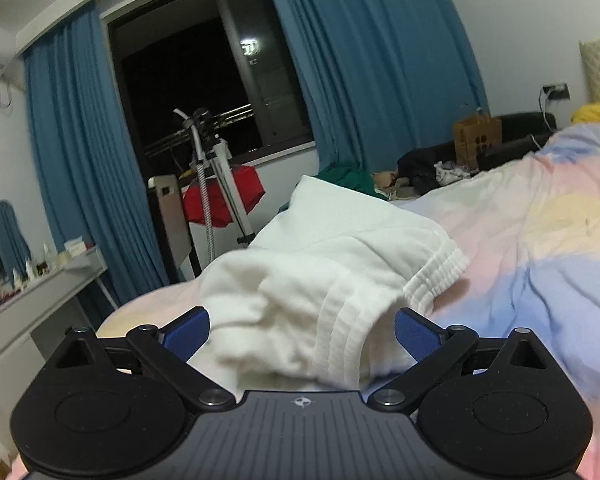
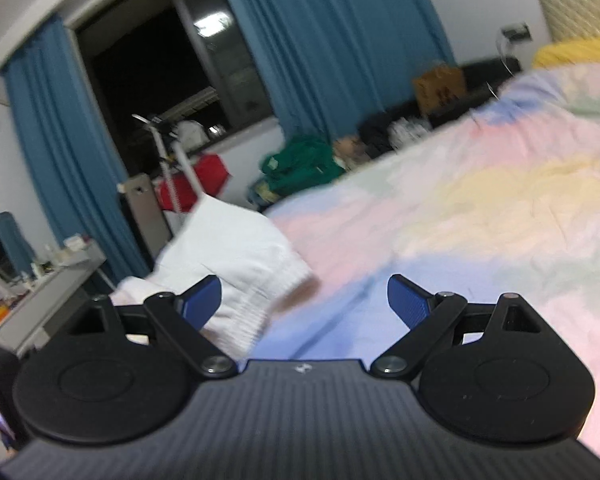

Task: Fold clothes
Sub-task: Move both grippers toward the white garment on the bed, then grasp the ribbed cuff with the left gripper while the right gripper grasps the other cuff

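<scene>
A white garment [image 1: 332, 264] with ribbed hems lies bunched on the pastel bedspread [image 1: 540, 232]. My left gripper [image 1: 302, 332] is open, its blue fingers wide apart on either side of a bunched white fold that fills the gap between them. In the right wrist view the same white garment [image 2: 236, 264] lies to the left on the bedspread [image 2: 460, 216]. My right gripper [image 2: 304, 300] is open and empty over the bedspread, its left finger [image 2: 202, 300] in front of the garment's ribbed hem.
Blue curtains [image 1: 380, 60] frame a dark window. A garment steamer stand [image 1: 212, 160] with red cloth stands by the bed. A green and dark clothes pile [image 1: 380, 176] and paper bag [image 1: 476, 136] lie beyond the bed. A grey desk [image 1: 40, 292] is at left.
</scene>
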{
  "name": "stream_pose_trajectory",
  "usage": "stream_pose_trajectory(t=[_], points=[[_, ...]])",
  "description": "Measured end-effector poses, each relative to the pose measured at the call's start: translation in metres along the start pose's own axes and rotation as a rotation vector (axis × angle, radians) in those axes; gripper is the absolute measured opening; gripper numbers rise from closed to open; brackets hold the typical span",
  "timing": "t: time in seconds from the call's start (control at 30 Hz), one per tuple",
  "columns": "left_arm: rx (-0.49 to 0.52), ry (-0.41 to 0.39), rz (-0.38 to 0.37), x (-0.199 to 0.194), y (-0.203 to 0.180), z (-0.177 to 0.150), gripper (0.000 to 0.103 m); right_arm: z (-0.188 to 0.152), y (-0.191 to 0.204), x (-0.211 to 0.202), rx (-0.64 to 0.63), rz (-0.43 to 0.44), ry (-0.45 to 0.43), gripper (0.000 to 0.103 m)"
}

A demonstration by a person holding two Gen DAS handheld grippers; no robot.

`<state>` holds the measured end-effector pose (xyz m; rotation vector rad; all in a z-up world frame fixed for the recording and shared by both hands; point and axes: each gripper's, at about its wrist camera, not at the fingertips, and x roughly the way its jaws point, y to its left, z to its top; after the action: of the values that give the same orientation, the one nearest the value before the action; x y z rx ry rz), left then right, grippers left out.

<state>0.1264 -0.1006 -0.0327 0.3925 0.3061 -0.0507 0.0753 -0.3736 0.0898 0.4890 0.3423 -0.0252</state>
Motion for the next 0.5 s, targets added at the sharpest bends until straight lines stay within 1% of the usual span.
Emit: stream_pose_trajectory(t=[0.03,0.1,0.17,0.23,0.33,0.4,0.5], points=[[0.011,-0.003,0.000,0.008,-0.004,0.003,0.096,0.000,-0.005,0.003,0.024,0.001,0.016,0.091],[0.045,0.006,0.012,0.022,-0.015,0.004,0.095,-0.001,-0.010,0.006,0.052,0.005,0.030,0.091],[0.068,0.034,0.003,0.033,-0.021,0.003,0.094,-0.003,-0.010,0.010,0.044,-0.003,0.035,0.091],[0.092,0.047,-0.003,0.039,-0.026,0.000,0.094,-0.006,-0.011,0.017,0.038,-0.007,0.052,0.091],[0.139,0.045,0.032,0.052,-0.033,-0.005,0.094,-0.008,-0.013,0.026,0.054,0.002,0.076,0.091],[0.114,0.064,0.049,0.064,-0.031,-0.003,0.089,-0.010,-0.015,0.031,0.055,-0.006,0.078,0.091],[0.024,0.079,0.077,0.078,-0.022,0.003,0.086,-0.012,-0.016,0.042,0.045,-0.022,0.101,0.091]])
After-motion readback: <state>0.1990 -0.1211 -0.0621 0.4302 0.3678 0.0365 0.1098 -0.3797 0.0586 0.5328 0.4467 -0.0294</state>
